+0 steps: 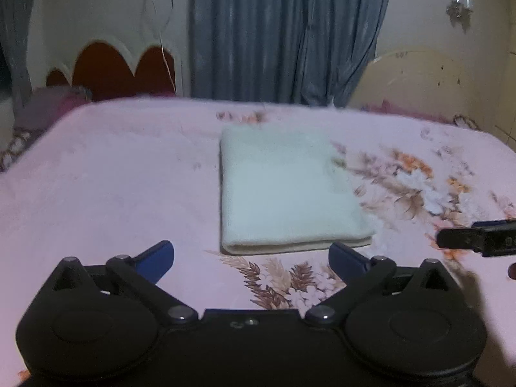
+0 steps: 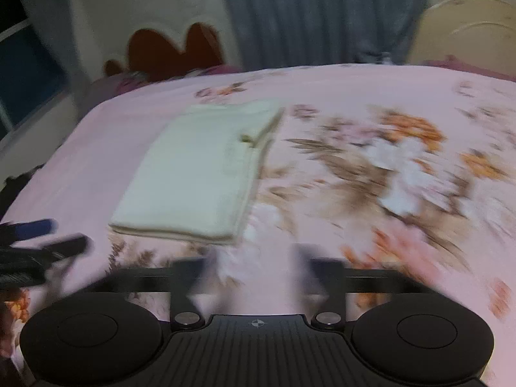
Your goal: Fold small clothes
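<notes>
A pale cream cloth [image 1: 283, 193], folded into a flat rectangle, lies on the pink floral bedsheet [image 1: 113, 177]. My left gripper [image 1: 251, 258] hovers just in front of its near edge, blue fingers spread wide, open, nothing between them. In the right wrist view the same folded cloth [image 2: 200, 174] lies to the upper left of my right gripper [image 2: 258, 267], which is blurred, open and empty, over the sheet's flower print [image 2: 403, 161]. Each gripper shows at the edge of the other's view: right gripper's fingers [image 1: 467, 238], left gripper's fingers [image 2: 48, 235].
The bed ends at a far edge below a blue-grey curtain [image 1: 283, 32]. A dark red scalloped headboard [image 1: 109, 67] and a purple pillow [image 1: 54, 103] stand at the back left. A cream headboard [image 1: 419, 80] rises at the back right.
</notes>
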A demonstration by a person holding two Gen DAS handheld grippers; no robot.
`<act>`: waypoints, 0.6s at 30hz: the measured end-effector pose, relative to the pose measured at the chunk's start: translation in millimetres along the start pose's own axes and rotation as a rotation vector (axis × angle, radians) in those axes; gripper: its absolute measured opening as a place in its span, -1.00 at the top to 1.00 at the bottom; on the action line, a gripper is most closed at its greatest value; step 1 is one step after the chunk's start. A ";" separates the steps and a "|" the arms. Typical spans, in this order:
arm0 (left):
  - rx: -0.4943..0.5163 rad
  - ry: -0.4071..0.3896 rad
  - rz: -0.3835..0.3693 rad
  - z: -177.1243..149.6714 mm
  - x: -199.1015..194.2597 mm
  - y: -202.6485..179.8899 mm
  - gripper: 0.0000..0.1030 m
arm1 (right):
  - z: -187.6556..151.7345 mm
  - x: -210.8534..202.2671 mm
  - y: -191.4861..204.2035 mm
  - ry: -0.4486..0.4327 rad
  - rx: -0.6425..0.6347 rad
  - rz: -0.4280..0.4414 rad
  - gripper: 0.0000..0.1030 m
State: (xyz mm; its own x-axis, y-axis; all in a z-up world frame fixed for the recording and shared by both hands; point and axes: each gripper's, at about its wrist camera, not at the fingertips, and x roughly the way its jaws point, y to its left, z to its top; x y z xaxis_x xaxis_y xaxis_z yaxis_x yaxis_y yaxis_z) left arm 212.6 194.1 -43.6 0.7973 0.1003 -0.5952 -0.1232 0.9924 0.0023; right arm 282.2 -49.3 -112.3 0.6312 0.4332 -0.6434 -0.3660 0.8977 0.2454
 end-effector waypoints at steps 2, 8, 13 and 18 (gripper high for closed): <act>0.003 -0.041 0.031 -3.7 -19.4 -3.2 -0.98 | -8.9 -14.6 -4.0 0.011 0.020 0.000 -1.00; 0.040 -0.098 0.036 -8.1 -59.6 -15.3 -0.98 | -20.1 -54.4 1.6 -0.033 0.026 0.006 -1.00; 0.041 -0.096 0.049 -12.3 -75.9 -23.3 -0.98 | -23.5 -87.9 16.3 -0.076 -0.032 0.004 -1.00; 0.026 -0.095 0.053 -19.1 -96.9 -27.6 -0.99 | -31.2 -113.9 31.2 -0.100 -0.068 0.022 -1.00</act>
State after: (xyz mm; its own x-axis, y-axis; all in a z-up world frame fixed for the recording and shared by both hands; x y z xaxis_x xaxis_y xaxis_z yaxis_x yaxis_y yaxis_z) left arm 127.4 155.6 -1.3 0.8428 0.1581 -0.5145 -0.1526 0.9868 0.0533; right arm 177.5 -73.2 -54.0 0.6867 0.4615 -0.5617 -0.4235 0.8820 0.2069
